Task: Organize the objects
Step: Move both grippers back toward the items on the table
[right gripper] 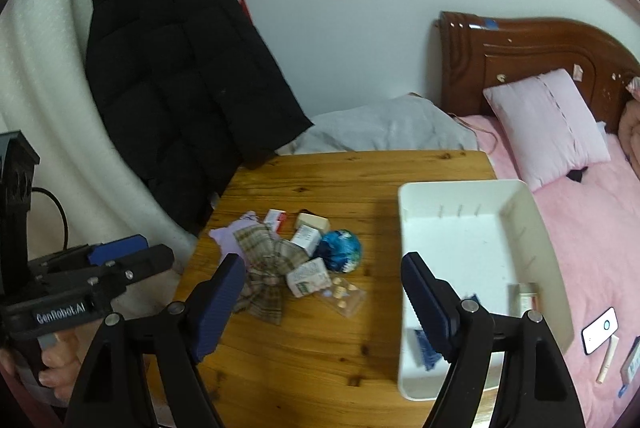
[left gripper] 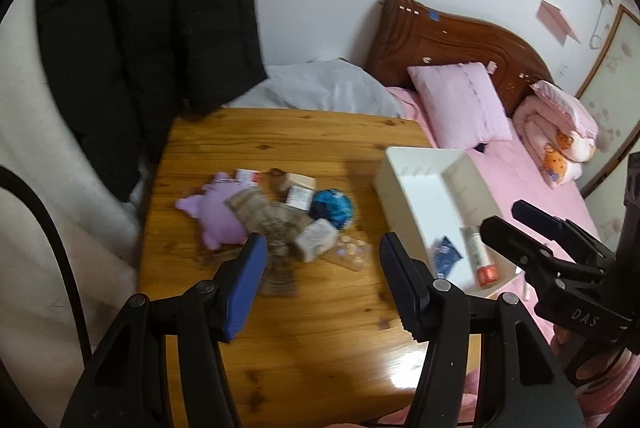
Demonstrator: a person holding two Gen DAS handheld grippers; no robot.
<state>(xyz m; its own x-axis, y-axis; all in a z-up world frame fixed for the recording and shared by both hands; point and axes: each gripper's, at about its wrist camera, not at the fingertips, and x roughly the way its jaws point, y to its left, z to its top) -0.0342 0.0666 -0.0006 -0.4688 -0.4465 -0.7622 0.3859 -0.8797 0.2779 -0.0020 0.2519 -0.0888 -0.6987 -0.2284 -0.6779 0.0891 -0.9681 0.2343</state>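
A pile lies mid-table: a purple plush (left gripper: 216, 216), a plaid bow cloth (left gripper: 264, 216), a blue globe ball (left gripper: 332, 207), small boxes, a tissue packet (left gripper: 316, 240) and a clear sticker packet (left gripper: 350, 252). The white bin (left gripper: 424, 183) at the table's right edge holds a blue packet (left gripper: 444, 254) and a tube (left gripper: 478, 252). My left gripper (left gripper: 323, 248) hovers open and empty in front of the pile. My right gripper (right gripper: 323, 268) is open and empty, between the pile (right gripper: 312, 268) and the bin (right gripper: 460, 187). Each gripper shows in the other's view (left gripper: 502, 216) (right gripper: 156, 248).
The wooden table (left gripper: 300, 328) stands against a bed with a pink sheet, a pink pillow (right gripper: 548, 123) and a wooden headboard (right gripper: 520, 43). A black jacket (right gripper: 176, 67) hangs over the table's far left corner. A phone (right gripper: 600, 330) and small items lie on the bed.
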